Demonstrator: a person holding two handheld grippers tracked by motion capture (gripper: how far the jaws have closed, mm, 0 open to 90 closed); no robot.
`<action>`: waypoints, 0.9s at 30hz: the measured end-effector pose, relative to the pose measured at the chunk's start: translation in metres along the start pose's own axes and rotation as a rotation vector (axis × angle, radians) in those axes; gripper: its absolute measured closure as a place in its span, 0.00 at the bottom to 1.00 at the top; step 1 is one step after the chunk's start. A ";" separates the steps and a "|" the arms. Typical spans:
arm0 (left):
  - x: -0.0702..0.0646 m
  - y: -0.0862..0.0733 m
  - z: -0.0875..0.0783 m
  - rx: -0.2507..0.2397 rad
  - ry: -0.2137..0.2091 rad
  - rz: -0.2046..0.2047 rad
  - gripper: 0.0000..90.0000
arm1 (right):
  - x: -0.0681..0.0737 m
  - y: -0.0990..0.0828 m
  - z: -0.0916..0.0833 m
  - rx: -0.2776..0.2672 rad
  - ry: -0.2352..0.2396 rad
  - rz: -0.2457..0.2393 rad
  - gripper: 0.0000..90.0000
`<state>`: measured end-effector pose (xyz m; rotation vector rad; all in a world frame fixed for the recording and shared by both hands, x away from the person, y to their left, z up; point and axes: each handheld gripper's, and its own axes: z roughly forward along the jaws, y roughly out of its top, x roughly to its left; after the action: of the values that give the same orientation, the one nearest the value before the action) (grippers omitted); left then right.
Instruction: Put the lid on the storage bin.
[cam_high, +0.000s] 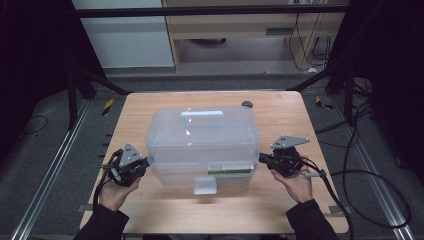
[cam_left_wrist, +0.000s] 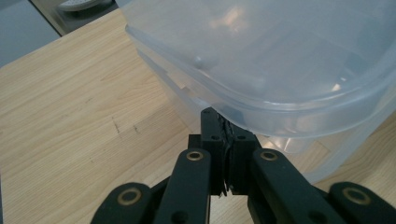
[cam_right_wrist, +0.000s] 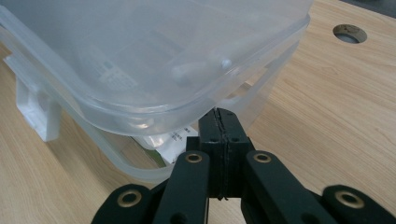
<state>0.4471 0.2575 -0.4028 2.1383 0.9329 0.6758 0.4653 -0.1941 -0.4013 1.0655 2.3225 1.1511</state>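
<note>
Both grippers closed at the ends of a clear plastic storage box.

Left gripper (cam_left_wrist: 225, 122): jaws pressed together, tips tucked just under the overhanging lid rim of the translucent box (cam_high: 202, 145), nothing visibly between them. Right gripper (cam_right_wrist: 219, 119): jaws likewise together, tips at the rim on the opposite end; actual contact with the plastic not discernible. Box centred on the wooden table (cam_high: 280, 210), lid on, white handle (cam_high: 201, 116) on top, front latch (cam_high: 205, 186) facing the person.

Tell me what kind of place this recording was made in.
Probably a lab recording bay, not a home: a bare wooden table on grey floor, metal rails alongside, loose cables trailing, and a clear lidded storage box between two handheld grippers.
</note>
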 end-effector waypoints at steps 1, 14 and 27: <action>0.000 0.000 0.000 0.000 0.000 0.000 0.97 | 0.000 0.000 0.000 0.000 0.000 0.000 1.00; 0.010 -0.010 0.010 0.041 0.052 -0.060 0.98 | 0.003 -0.005 0.011 0.093 -0.073 -0.058 1.00; 0.046 -0.042 0.025 0.079 0.168 -0.200 0.79 | -0.038 -0.031 0.011 0.066 -0.171 0.069 0.90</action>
<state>0.4740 0.3044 -0.4422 2.0443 1.2638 0.7363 0.4822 -0.2283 -0.4335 1.2258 2.2202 0.9723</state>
